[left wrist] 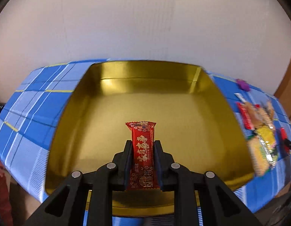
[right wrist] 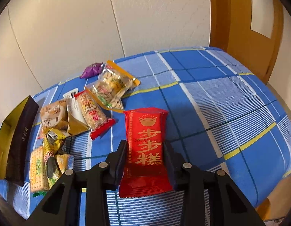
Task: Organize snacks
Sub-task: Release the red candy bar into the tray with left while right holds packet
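Left wrist view was given over to a gold tin (left wrist: 183,113), open and with nothing seen lying inside it, set on a blue checked cloth (left wrist: 38,101) that covered the desk; the left gripper (left wrist: 142,146) was held over the near part of the tin, pinching a narrow red candy bar (left wrist: 142,150) lengthwise between its pads, the far end of the wrapper standing clear beyond the fingertips; the picture was blurred toward the right edge, where a heap of loose snacks (left wrist: 262,131) could be made out beside the tin's right wall. The step in hand was judged to be the delivery of this bar into the tin; the next move was judged to call for the bar to be lowered toward the tin's floor and the pads to be parted, with the bar laid flat toward a corner or wall so that room was kept for the rest.

Right wrist view showed the tin's dark outer side (right wrist: 21,141) at the far left, then the heap of packets just beside it: a biscuit pack (right wrist: 38,169), a red-ended cracker pack (right wrist: 92,113), a clear bag of seeds (right wrist: 113,86) and a small purple sweet (right wrist: 91,69) farthest back; to the right of these, a broad red cake packet (right wrist: 145,148) was gripped between the pads of the right gripper (right wrist: 145,145), its lower edge apparently close over the cloth; whether it was already lifted clear could not be told. A lift and a carry leftward over the tin's wall were judged to be needed next, once the left gripper was out of the way.
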A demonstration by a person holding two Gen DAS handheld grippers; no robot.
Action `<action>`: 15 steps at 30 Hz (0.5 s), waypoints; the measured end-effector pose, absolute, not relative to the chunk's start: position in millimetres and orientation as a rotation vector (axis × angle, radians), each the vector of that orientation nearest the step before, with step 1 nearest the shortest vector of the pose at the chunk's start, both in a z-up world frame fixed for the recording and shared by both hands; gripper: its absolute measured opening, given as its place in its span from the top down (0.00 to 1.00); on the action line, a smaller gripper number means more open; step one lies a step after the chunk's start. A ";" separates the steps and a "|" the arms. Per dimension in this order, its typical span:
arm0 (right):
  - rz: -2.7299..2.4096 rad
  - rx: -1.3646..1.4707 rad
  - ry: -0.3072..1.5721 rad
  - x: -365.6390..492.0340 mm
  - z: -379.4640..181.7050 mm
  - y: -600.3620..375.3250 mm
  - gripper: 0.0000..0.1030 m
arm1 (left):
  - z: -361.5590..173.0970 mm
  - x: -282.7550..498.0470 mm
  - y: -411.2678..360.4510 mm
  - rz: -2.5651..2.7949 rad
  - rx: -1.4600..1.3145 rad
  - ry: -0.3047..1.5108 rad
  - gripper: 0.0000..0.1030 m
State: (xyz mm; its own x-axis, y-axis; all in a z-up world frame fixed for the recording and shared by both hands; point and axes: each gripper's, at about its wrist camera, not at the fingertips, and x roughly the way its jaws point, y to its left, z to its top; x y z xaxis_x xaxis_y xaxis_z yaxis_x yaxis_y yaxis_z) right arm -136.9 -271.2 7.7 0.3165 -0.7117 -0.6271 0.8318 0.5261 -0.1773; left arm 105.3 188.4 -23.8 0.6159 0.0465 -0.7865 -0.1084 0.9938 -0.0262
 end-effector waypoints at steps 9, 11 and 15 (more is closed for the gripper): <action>-1.021 0.165 0.626 -140.5 24.0 -262.2 0.63 | -37.4 103.8 220.6 0.172 -0.080 0.953 0.79; -1.016 0.159 0.608 -139.8 27.1 -260.1 0.63 | -40.7 102.7 224.0 0.208 -0.077 0.963 0.78; -1.003 0.155 0.578 -137.7 31.4 -255.2 0.63 | -47.3 102.4 228.2 0.236 -0.079 0.965 0.76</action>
State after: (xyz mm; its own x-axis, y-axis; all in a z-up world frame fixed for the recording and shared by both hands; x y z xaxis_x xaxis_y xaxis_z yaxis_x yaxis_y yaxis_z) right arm -137.7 -255.2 31.4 0.4029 -0.7499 -0.5247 0.8297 0.5412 -0.1364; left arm 102.4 228.2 -47.3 0.5462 0.1638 -0.8214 -0.2340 0.9715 0.0381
